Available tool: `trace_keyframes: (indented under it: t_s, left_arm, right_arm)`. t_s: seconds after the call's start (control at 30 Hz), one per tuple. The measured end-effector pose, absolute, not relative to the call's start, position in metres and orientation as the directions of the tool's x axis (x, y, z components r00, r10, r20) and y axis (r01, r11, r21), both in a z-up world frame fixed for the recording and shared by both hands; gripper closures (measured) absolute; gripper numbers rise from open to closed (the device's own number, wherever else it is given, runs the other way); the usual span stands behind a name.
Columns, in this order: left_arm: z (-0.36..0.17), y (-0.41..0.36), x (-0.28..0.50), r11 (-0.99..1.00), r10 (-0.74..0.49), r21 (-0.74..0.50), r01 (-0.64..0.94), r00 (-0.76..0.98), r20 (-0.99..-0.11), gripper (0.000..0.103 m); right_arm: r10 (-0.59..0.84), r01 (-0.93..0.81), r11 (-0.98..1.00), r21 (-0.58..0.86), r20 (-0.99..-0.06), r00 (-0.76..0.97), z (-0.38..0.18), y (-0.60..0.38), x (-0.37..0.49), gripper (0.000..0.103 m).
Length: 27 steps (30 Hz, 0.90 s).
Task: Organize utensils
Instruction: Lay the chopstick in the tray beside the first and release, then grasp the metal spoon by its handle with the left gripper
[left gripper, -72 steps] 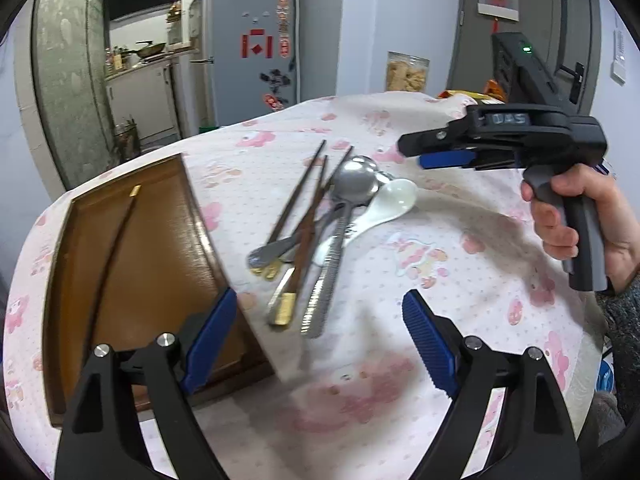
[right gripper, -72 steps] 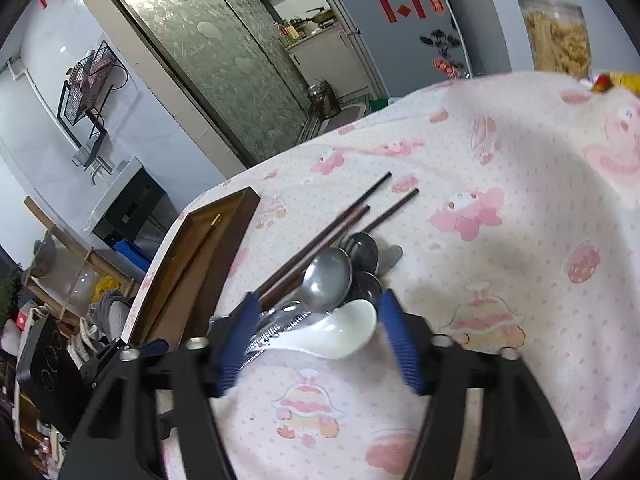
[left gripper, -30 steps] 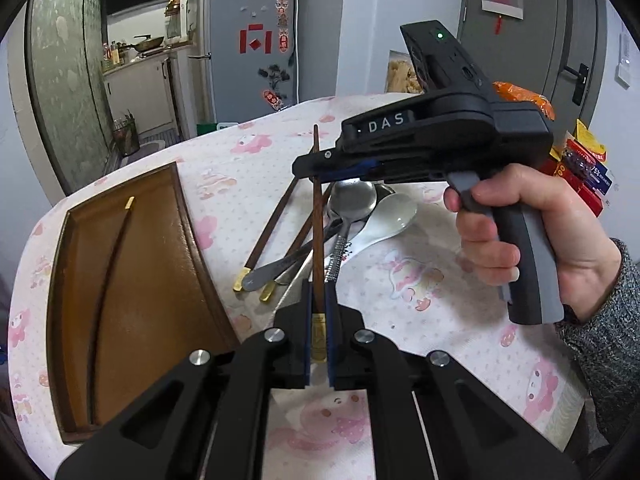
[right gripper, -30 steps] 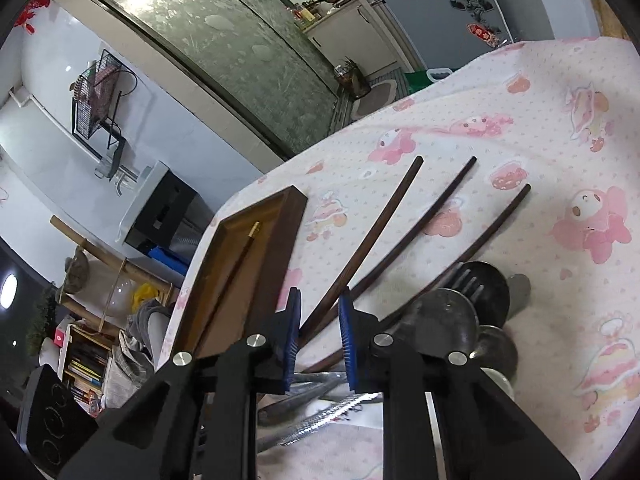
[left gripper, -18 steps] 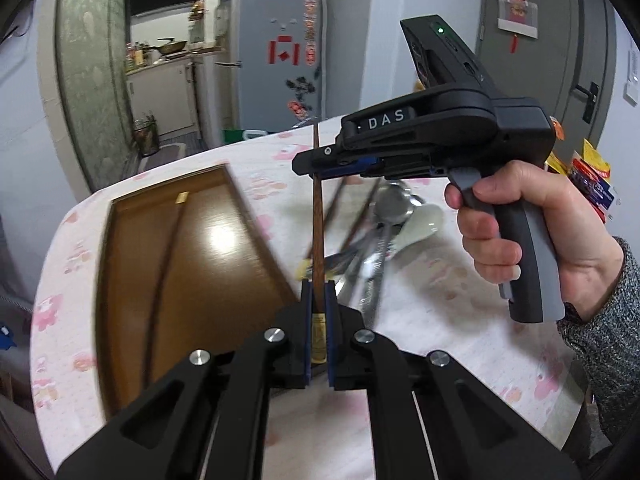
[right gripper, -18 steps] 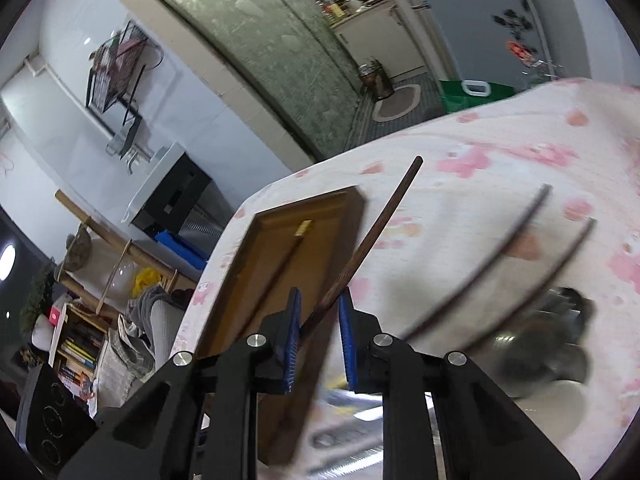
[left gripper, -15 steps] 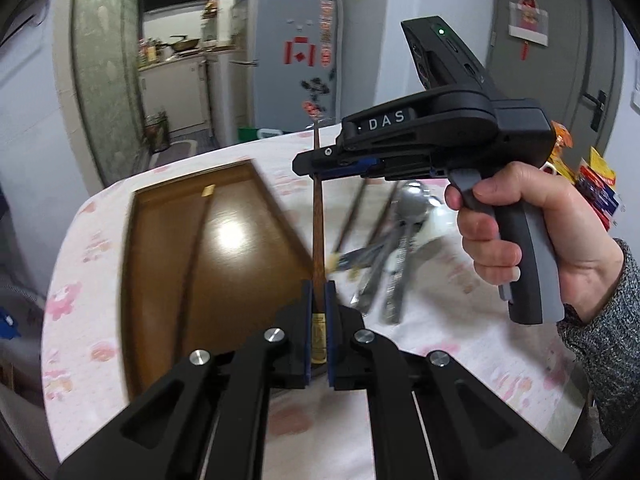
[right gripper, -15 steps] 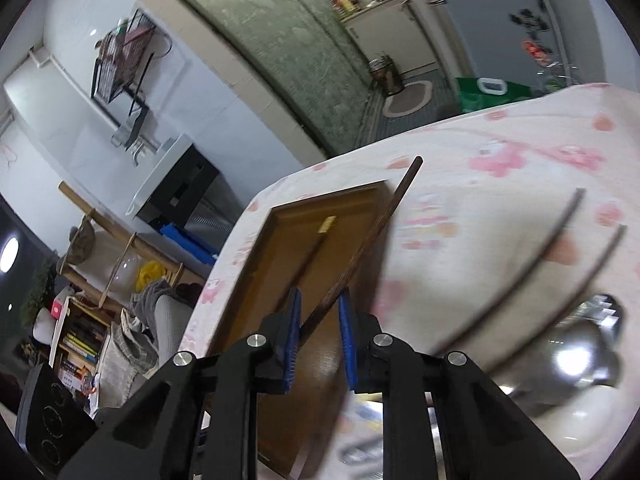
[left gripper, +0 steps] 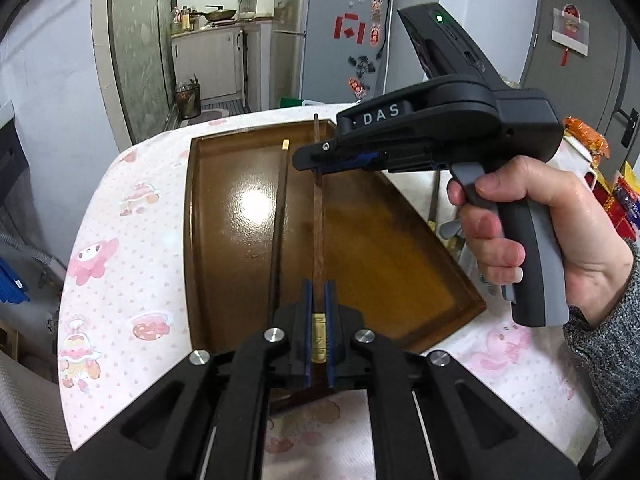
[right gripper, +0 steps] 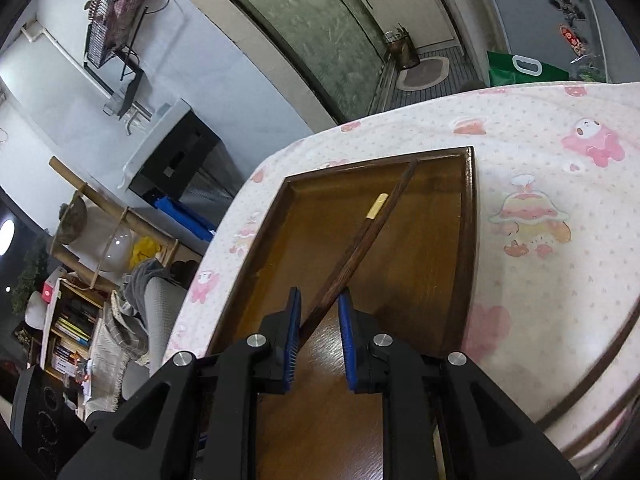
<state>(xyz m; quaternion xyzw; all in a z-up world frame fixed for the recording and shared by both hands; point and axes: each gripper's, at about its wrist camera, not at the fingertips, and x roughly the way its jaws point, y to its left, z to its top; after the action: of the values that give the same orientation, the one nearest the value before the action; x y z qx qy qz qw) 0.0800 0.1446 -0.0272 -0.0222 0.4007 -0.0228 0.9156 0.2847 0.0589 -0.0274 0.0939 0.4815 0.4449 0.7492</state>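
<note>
White letters "DAS" mark the right gripper point(left gripper: 320, 158), whose jaws pinch the far end of a dark wooden chopstick point(left gripper: 319, 232). The left gripper point(left gripper: 319, 320), jaws nearly closed, clamps its near gold-capped end above the brown wooden tray point(left gripper: 404, 256), right of a second gold-tipped chopstick point(left gripper: 280, 216) lying inside.

tablecloth point(left gripper: 120, 216): white with pink cartoon prints, covering the table; also in the right wrist view point(right gripper: 560, 240)
fridge point(left gripper: 332, 32): grey, at 12 o'clock in the left wrist view, red stickers and dark magnets on its door
kitchen counter point(left gripper: 208, 48): at 11 o'clock, white cupboards below, a pan point(left gripper: 218, 12) and bottles on top
door point(left gripper: 576, 40): grey, at 2 o'clock, a red-and-white hanging decoration point(left gripper: 570, 32) on it
snack packets point(left gripper: 588, 140): orange and red, at 3 o'clock
wire rack point(right gripper: 116, 12): on the white wall, at 10 o'clock in the right wrist view
bookshelf point(right gripper: 68, 336): at 8 o'clock, books upright
green bag point(right gripper: 520, 68): on the floor, at 1 o'clock
floor mat point(right gripper: 424, 68): oval, near 12 o'clock
</note>
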Motion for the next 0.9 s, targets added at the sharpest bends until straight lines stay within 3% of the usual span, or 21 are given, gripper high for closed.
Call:
trace_keyframes:
  t_s: [0.3,0.47,0.57,0.6,0.63,0.67,0.7,0.83,0.9]
  left_arm:
    - [-0.042,0.138,0.097,1.000,-0.026,-0.027,0.009,0.656,-0.755,0.096]
    - [-0.044,0.138,0.098,1.000,-0.015,-0.015,0.005,0.655,-0.755,0.096]
    - [-0.043,0.135,0.098,1.000,0.001,0.013,0.013,0.652,-0.758,0.095]
    - [-0.043,0.134,0.097,1.000,0.004,0.019,0.016,0.652,-0.758,0.087]
    - [-0.043,0.132,0.095,0.999,0.016,0.034,0.016,0.656,-0.754,0.066]
    - [-0.042,0.132,0.093,0.999,0.027,0.047,0.012,0.665,-0.746,0.055]
    - [-0.040,0.130,0.089,0.998,0.047,0.066,0.002,0.680,-0.732,0.038]
    - [-0.031,0.123,0.077,0.998,0.019,0.051,0.024,0.704,-0.710,0.026]
    - [-0.027,0.115,0.073,0.998,-0.007,0.037,0.047,0.711,-0.703,0.025]
  right_arm:
    - [0.722,-0.578,0.624,0.526,-0.671,0.169,-0.036,0.064,0.295,0.081]
    - [0.734,-0.571,0.619,0.539,-0.655,0.179,-0.030,0.052,0.291,0.053]
    - [0.754,-0.588,0.597,0.546,-0.632,0.179,-0.017,0.036,0.282,0.053]
    - [0.758,-0.598,0.591,0.541,-0.626,0.184,-0.012,0.028,0.278,0.053]
    - [0.761,-0.607,0.587,0.536,-0.620,0.190,-0.006,0.018,0.275,0.053]
    - [0.763,-0.612,0.586,0.531,-0.615,0.197,-0.001,0.007,0.273,0.051]
    - [0.761,-0.617,0.590,0.521,-0.613,0.210,0.005,-0.007,0.270,0.049]
    - [0.749,-0.614,0.617,0.492,-0.608,0.264,0.022,-0.067,0.267,0.040]
    - [0.726,-0.594,0.652,0.472,-0.613,0.310,0.027,-0.102,0.268,0.038]
